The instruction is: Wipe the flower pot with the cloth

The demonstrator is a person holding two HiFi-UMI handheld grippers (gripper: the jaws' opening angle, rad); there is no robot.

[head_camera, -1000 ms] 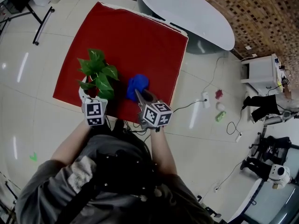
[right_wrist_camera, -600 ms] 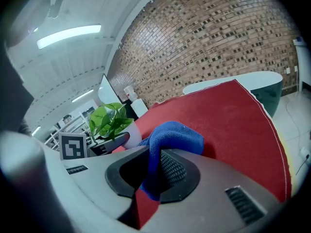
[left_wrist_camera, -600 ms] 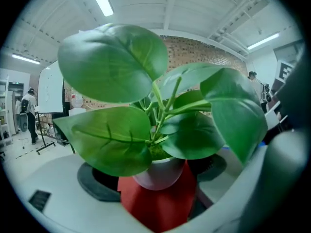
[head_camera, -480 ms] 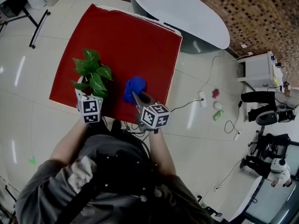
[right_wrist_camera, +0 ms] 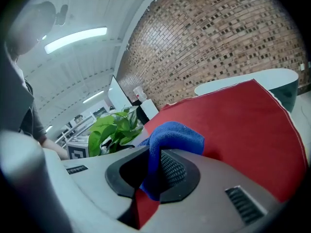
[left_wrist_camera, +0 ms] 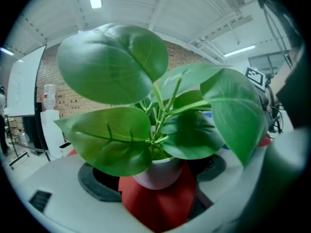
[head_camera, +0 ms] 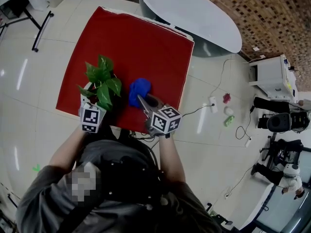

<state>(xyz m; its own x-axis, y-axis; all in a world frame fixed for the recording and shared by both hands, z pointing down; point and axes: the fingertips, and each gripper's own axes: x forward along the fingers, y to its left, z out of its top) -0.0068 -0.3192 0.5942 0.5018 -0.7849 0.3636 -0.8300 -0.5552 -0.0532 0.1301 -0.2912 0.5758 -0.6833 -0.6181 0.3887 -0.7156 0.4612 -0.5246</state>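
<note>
A leafy green plant (head_camera: 103, 79) stands in a small white flower pot (left_wrist_camera: 158, 174) near the front left corner of the red table (head_camera: 146, 42). My left gripper (left_wrist_camera: 159, 178) reaches around the pot from the near side, one pad on each side of it. A strip of red shows between the left pad (left_wrist_camera: 95, 183) and the pot, and leaves hide the rim. A blue cloth (right_wrist_camera: 175, 135) is bunched between the pads of my right gripper (right_wrist_camera: 155, 171), which is shut on it. That gripper (head_camera: 142, 100) hovers just right of the plant.
A white oval table (head_camera: 194, 13) stands beyond the red one. Cables and small items (head_camera: 226, 110) lie on the tiled floor to the right, with a white cabinet (head_camera: 272, 76) and dark equipment (head_camera: 282, 123) farther right. A stand's legs (head_camera: 41, 23) are at the far left.
The left gripper's marker cube has tilted and sits a little lower left of the plant. The right gripper still holds the blue cloth and has shifted slightly.
</note>
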